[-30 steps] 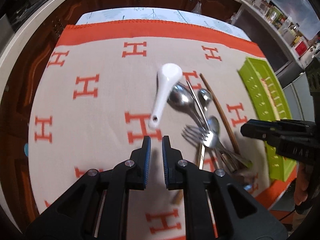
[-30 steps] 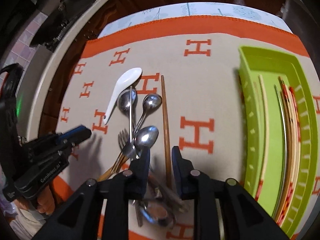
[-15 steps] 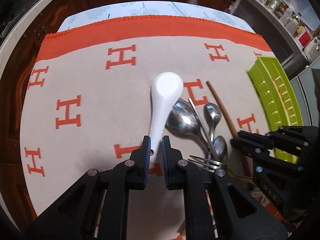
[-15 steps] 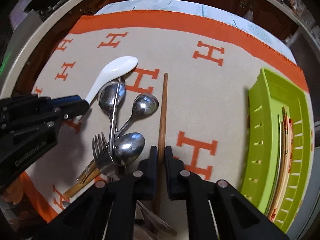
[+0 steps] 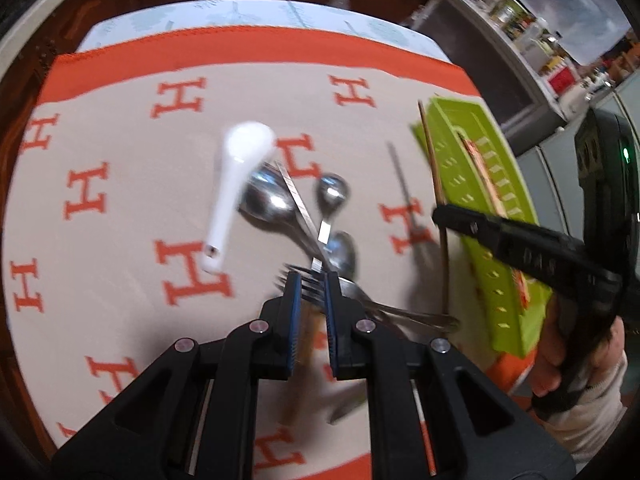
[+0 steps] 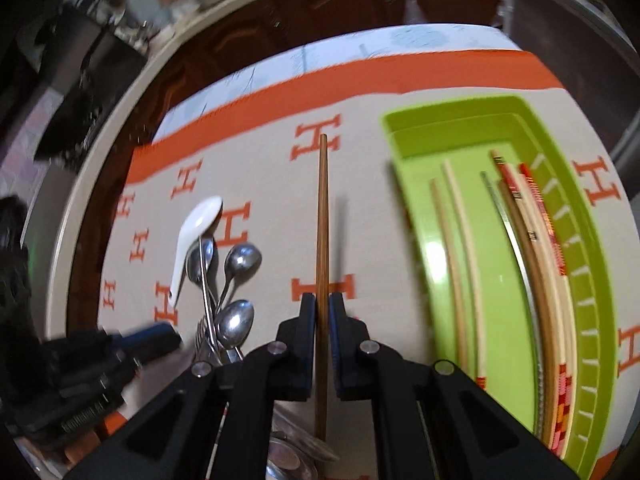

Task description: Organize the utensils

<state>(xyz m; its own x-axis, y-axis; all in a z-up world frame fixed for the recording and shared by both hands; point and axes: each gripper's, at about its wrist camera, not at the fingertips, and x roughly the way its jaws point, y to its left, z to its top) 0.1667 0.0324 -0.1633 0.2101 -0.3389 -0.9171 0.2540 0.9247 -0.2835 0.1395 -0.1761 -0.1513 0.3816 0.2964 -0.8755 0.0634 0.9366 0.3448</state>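
The jaws of the left gripper (image 5: pixel 310 280) are seen set a narrow gap apart, with nothing clamped between the blue pads; the tines of a fork (image 5: pixel 308 286) lie below that gap. In the left wrist view, a pile of metal spoons (image 5: pixel 268 200) is spread just ahead of the tips, and a white ceramic spoon (image 5: pixel 236 184) lies at the pile's left, its bowl toward the far edge. Open cloth (image 5: pixel 120 140), beige with orange H marks and an orange border, is left free to the left and beyond the pile. A green tray (image 5: pixel 472 168) is placed along the right side of the worktop, close to its near right corner. The right gripper (image 5: pixel 440 214) is seen before the tray, a person's hand (image 5: pixel 560 360) on its handle, with a brown chopstick (image 5: pixel 434 176) gripped and pointing away.

In the right wrist view, the jaws of the right gripper (image 6: pixel 323 308) are closed on the brown chopstick (image 6: pixel 323 220), which runs straight ahead between the pads, its far tip over an H mark. A strip of bare cloth (image 6: pixel 360 200) is left between chopstick and the green tray (image 6: pixel 416 184). Several chopsticks (image 6: pixel 460 240) lie lengthwise in the tray. The metal spoons (image 6: pixel 236 280) and white ceramic spoon (image 6: pixel 192 236) are at the left, with the left gripper (image 6: pixel 160 344) beside them.
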